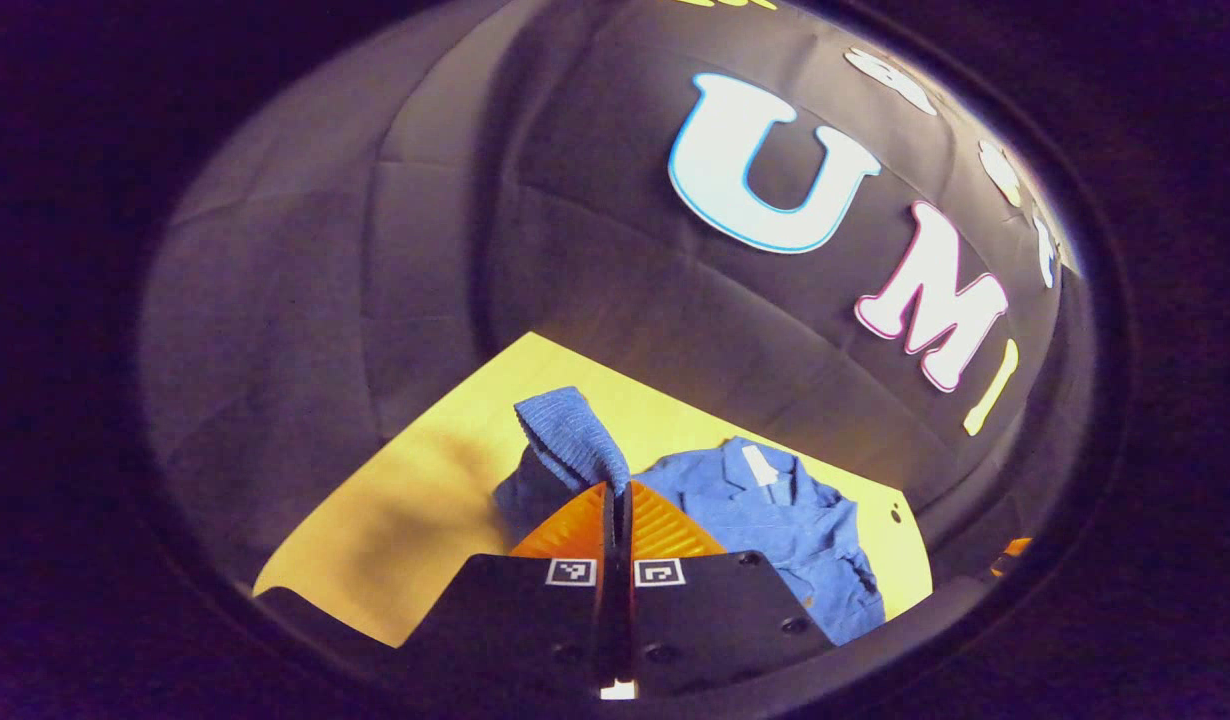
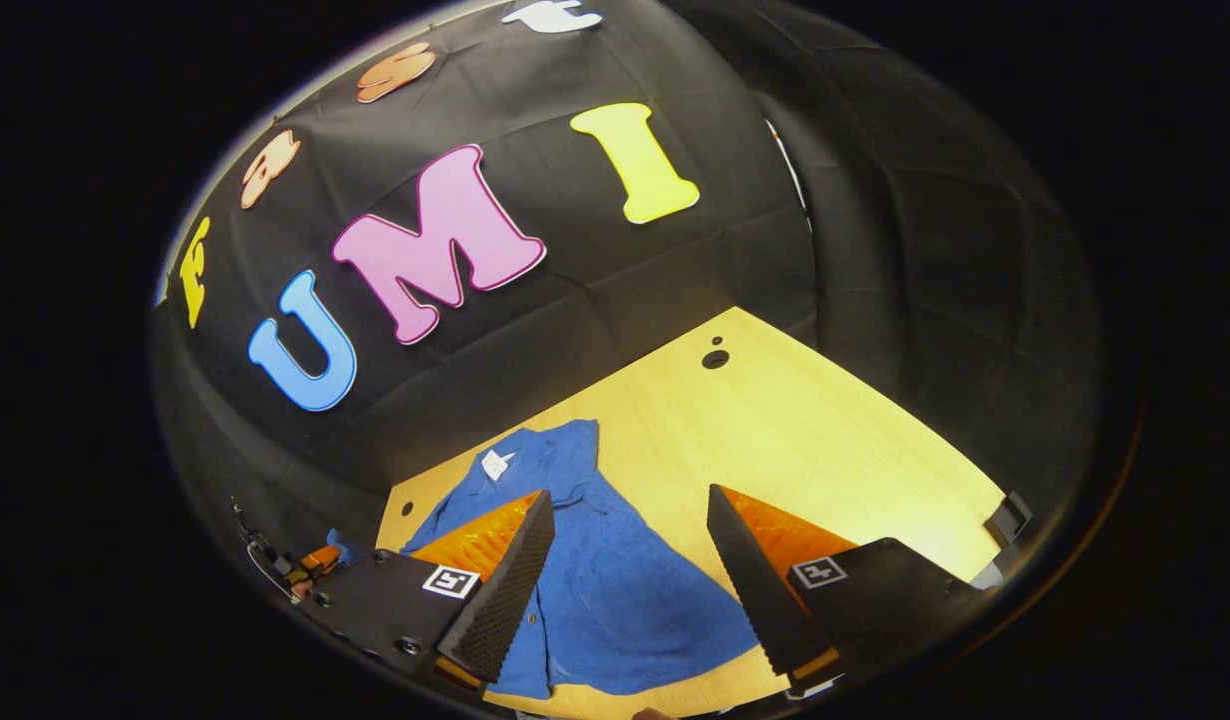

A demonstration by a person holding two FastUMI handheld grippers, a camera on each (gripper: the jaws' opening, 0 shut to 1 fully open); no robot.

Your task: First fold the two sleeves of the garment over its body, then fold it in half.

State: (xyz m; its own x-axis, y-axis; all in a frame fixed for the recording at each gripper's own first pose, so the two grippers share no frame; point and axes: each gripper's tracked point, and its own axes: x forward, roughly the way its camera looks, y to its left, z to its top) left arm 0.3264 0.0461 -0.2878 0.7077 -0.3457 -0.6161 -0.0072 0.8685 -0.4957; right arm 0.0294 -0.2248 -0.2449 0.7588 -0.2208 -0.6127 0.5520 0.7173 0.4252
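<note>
A blue shirt [image 2: 595,580] lies spread on the yellow table [image 2: 835,430], collar with a white label toward the booth wall. In the left gripper view my left gripper [image 1: 615,487] is shut on a blue sleeve [image 1: 570,435], whose cuff stands up above the fingertips, lifted off the table; the shirt's body [image 1: 775,520] lies to the right of it. In the right gripper view my right gripper [image 2: 630,510] hangs open above the shirt's body, nothing between its fingers. The other gripper [image 2: 315,565] shows small at the far left with a bit of blue cloth.
The yellow table [image 1: 405,520] has bare surface left of the lifted sleeve and, in the right gripper view, to the right of the shirt. Two small dark holes [image 2: 715,357] sit near its far corner. Black cloth walls close the table in on the far sides.
</note>
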